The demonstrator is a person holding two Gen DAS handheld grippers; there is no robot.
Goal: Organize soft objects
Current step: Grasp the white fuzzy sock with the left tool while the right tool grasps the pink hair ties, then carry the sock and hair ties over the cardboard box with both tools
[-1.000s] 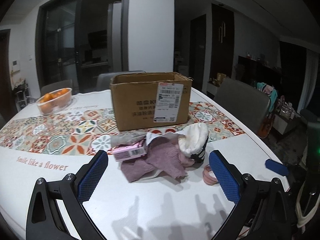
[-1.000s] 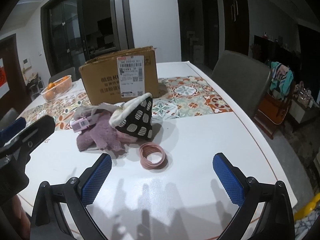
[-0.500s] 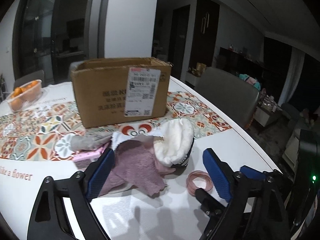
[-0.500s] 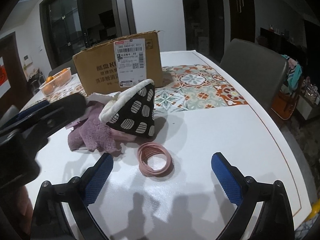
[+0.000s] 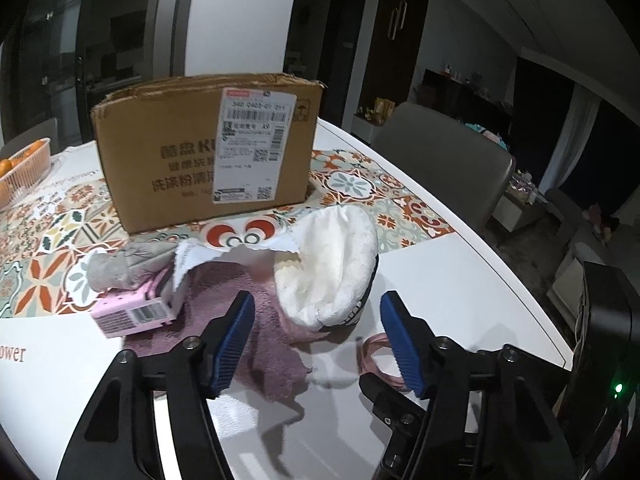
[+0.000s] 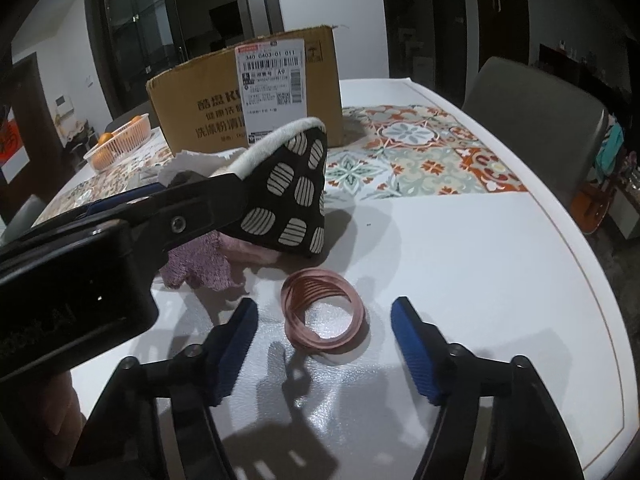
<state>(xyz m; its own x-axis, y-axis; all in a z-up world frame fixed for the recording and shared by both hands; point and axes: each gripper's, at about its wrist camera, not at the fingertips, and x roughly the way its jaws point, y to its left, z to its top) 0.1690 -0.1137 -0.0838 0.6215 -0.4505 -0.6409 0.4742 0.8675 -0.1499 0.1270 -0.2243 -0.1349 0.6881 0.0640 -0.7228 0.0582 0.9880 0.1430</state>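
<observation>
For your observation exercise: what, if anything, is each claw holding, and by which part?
Nothing is held. The left claw, closing, brackets the slipper untouched; the right claw, closing, brackets the pink hair ties untouched.

In the left wrist view, the basket of oranges (image 5: 24, 168) is cut off by the left edge, and the printed word on the table (image 5: 12, 354) loses its first letters there. The left gripper's right finger (image 5: 402, 354) hides much of the pink bands (image 5: 374, 350). In the right wrist view, the left gripper (image 6: 132, 220) fills the left side, covering most of the purple towel (image 6: 196, 264). The carton's label print (image 6: 270, 88) is too small to read.
</observation>
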